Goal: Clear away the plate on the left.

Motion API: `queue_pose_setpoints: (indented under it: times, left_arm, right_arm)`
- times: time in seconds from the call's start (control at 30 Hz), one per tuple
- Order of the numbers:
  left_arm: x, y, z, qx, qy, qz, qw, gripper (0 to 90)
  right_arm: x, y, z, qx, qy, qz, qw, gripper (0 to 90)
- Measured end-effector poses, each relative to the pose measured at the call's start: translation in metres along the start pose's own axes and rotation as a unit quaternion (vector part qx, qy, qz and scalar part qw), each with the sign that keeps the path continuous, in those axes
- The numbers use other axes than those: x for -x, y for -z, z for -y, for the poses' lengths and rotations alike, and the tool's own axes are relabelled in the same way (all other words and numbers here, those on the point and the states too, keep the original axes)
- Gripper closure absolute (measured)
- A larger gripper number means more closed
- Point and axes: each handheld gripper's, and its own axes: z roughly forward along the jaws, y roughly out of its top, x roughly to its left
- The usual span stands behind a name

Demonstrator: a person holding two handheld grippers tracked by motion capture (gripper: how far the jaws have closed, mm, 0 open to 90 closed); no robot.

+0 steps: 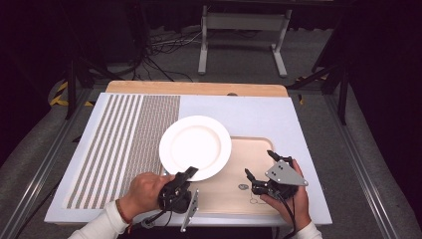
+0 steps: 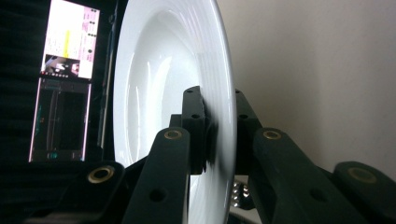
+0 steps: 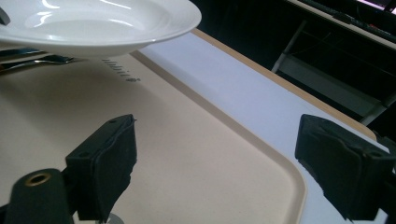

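Observation:
A white round plate hangs level over the left end of the beige tray and the edge of the striped mat. My left gripper is shut on the plate's near rim. In the left gripper view the plate stands edge-on, and the left gripper has a pad pressed on each face of the rim. My right gripper rests open over the tray's right part, holding nothing. In the right gripper view the right gripper has its jaws wide apart over the bare tray, and the plate floats at top left.
A grey striped placemat covers the left of the white table top. Metal cutlery lies on the tray beneath the plate. A small mark is printed on the tray. A lit screen stands beyond the table.

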Motion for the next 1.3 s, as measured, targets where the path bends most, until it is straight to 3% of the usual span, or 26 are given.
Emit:
queue_pose_setpoints:
  times: [0.7,0.77,0.87,1.0,1.27,1.3]
  left_arm:
    - [0.023,-0.009,-0.022,0.035,-0.03,0.049,0.9977,80.6]
    - [0.025,-0.01,-0.023,0.039,-0.023,0.056,0.9974,80.4]
    - [0.026,-0.012,-0.025,0.047,-0.033,0.061,0.9965,80.1]
    - [0.031,-0.013,-0.028,0.05,-0.029,0.071,0.9958,79.3]
    - [0.033,-0.018,-0.031,0.064,-0.041,0.08,0.9939,79.8]
    - [0.035,-0.018,-0.031,0.064,-0.033,0.085,0.9937,80.2]
  right_arm:
    - [0.001,0.0,0.001,-0.001,-0.001,0.004,1.0,14.0]
    - [0.002,0.0,0.001,-0.001,0.0,0.004,1.0,14.0]
    - [0.001,-0.001,0.001,-0.002,-0.001,0.003,1.0,14.0]
    - [0.001,0.0,0.001,-0.002,0.002,-0.002,1.0,14.2]
    - [0.0,-0.001,0.001,-0.003,0.004,-0.003,1.0,14.3]
    - [0.0,-0.001,0.001,-0.003,0.004,-0.003,1.0,14.3]
